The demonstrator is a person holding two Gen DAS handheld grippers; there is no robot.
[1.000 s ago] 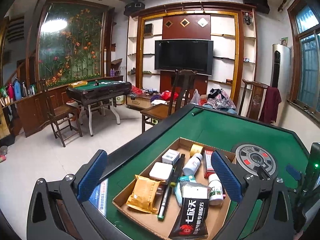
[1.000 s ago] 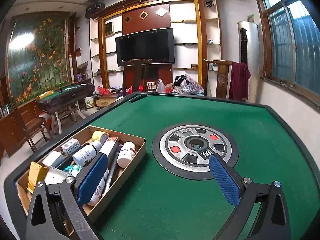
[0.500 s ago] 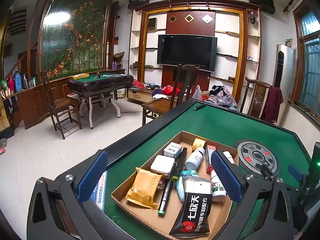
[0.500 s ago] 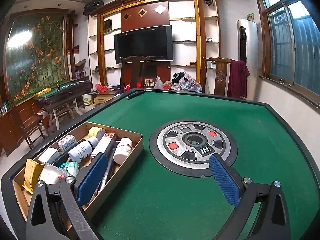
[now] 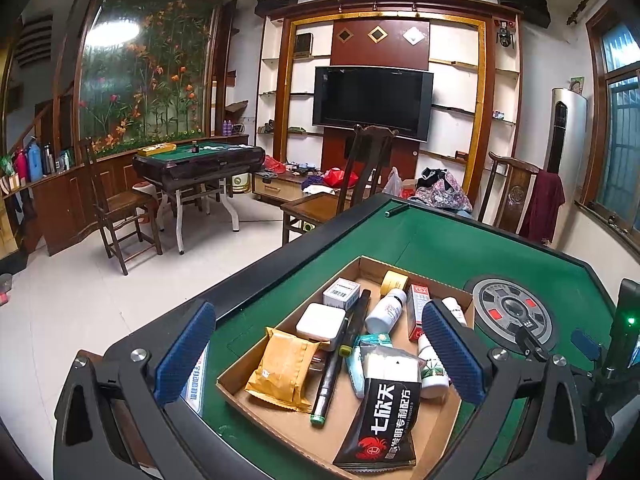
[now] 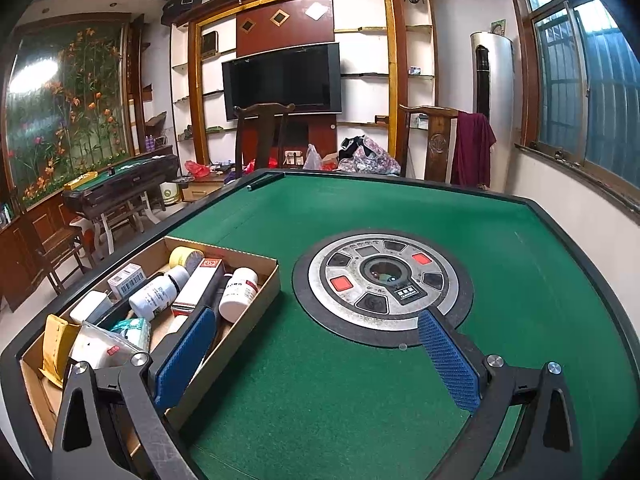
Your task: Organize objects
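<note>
A shallow cardboard box [image 5: 276, 420] [image 6: 256, 304] lies on the green mahjong table [image 6: 320, 400], holding several items: a black snack pouch [image 5: 384, 424], a yellow packet [image 5: 282, 372], a black pen [image 5: 340, 356], white pill bottles [image 5: 386, 310] [image 6: 238, 294], a red-white carton [image 6: 198, 286] and a tape roll [image 5: 394, 280]. My left gripper [image 5: 316, 356] hovers open above the box with nothing between its fingers. My right gripper [image 6: 316, 356] is open over the felt beside the box's right wall, empty.
A round metal control panel [image 6: 384, 280] [image 5: 512, 314] sits in the table's centre, right of the box. Wooden chairs [image 5: 352, 184] [image 6: 440, 144] stand along the far edge. A second green table [image 5: 196, 160] stands at the left. Green felt lies bare at the right.
Both grippers have drawn back and risen slightly; the box and panel sit a little farther off in both views. Both stay open and empty.
</note>
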